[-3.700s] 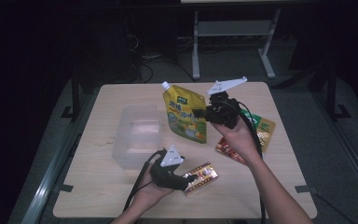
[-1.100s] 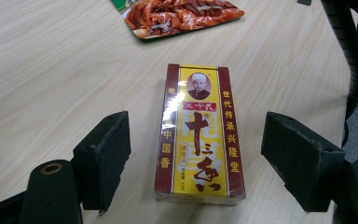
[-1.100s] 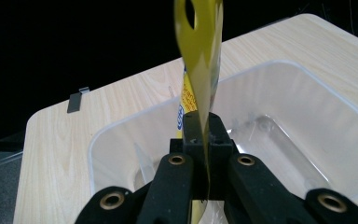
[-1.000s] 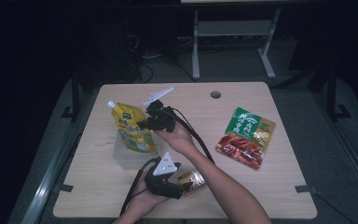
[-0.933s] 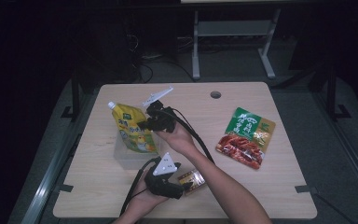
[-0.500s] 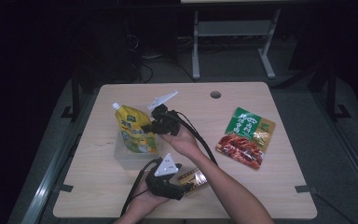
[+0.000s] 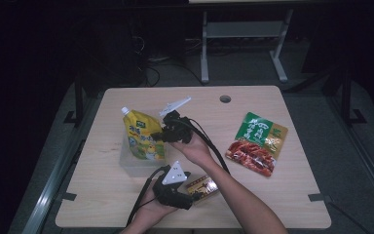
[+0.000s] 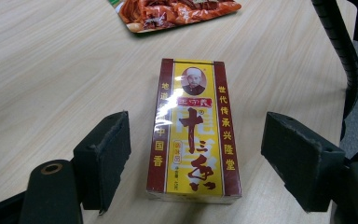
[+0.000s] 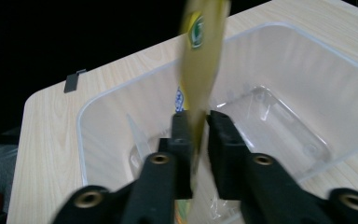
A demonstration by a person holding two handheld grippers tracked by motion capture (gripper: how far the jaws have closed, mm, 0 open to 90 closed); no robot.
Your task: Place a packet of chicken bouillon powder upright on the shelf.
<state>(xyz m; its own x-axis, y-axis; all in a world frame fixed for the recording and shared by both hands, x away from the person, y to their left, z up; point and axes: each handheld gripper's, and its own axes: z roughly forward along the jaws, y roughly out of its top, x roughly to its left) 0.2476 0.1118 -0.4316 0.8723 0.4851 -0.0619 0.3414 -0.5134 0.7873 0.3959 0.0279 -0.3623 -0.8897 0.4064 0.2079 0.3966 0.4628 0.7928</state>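
Risk: the yellow spouted pouch (image 7: 143, 139) is pinched by one thin edge only, so it may swing or slip from the right gripper (image 9: 196, 135) and catch the rim of the clear plastic tub (image 9: 98, 154) directly beneath those jaws. The pouch hangs upright, glossy and soft-sided. The left gripper (image 8: 193, 154) stands with jaws apart, straddling a red-and-yellow box (image 8: 193, 133) without contact.

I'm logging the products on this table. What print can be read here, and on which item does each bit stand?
Box between the open left gripper, right strip: "世代传承兴隆堂"
Box, left strip: "地道", "中国香"
Box, middle: "十三香"
Yellow pouch clamped by the right gripper: print too blurred to read
Green and red packet: characters too small to read
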